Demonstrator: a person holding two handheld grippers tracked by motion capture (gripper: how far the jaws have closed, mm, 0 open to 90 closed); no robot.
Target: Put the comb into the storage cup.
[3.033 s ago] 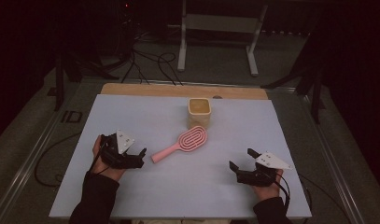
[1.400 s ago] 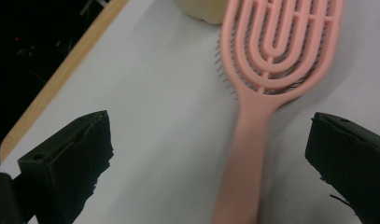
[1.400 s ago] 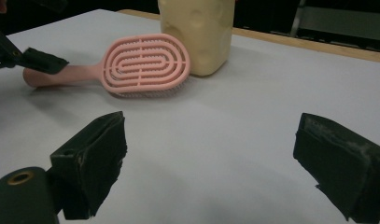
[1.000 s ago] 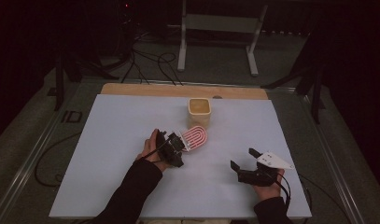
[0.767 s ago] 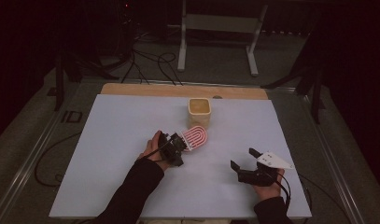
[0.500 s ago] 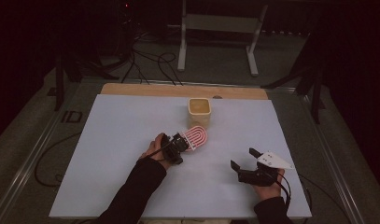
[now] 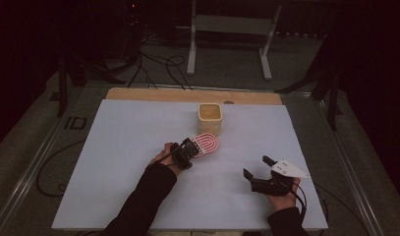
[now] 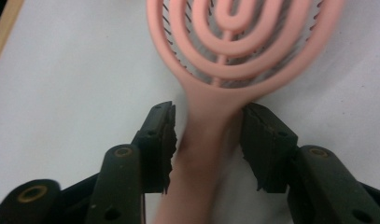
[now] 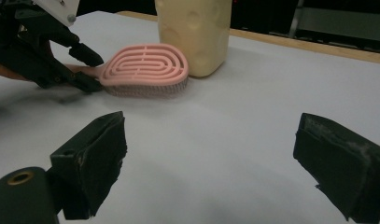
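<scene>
Jaws of the left gripper (image 8: 208, 140) have just been closing around the neck of the pink hairbrush (image 8: 234, 51), one on either side, its handle running back between them; a sliver of gap is showing at each pad, so the grip is not yet firm. Straddling the narrow neck is giving them the easiest hold. Beyond the brush head, the cream cup (image 7: 210, 118) is standing near. The right gripper (image 7: 259, 169) is resting apart on the surface (image 7: 119, 142), jaws spread wide, empty.

On the worktop (image 7: 114, 162) the hairbrush (image 7: 206, 144) lies just before the cup (image 7: 210, 118). The left hand-held gripper (image 7: 187, 150) straddles its handle; the right hand-held gripper (image 7: 256, 167) sits well apart, rightward.
</scene>
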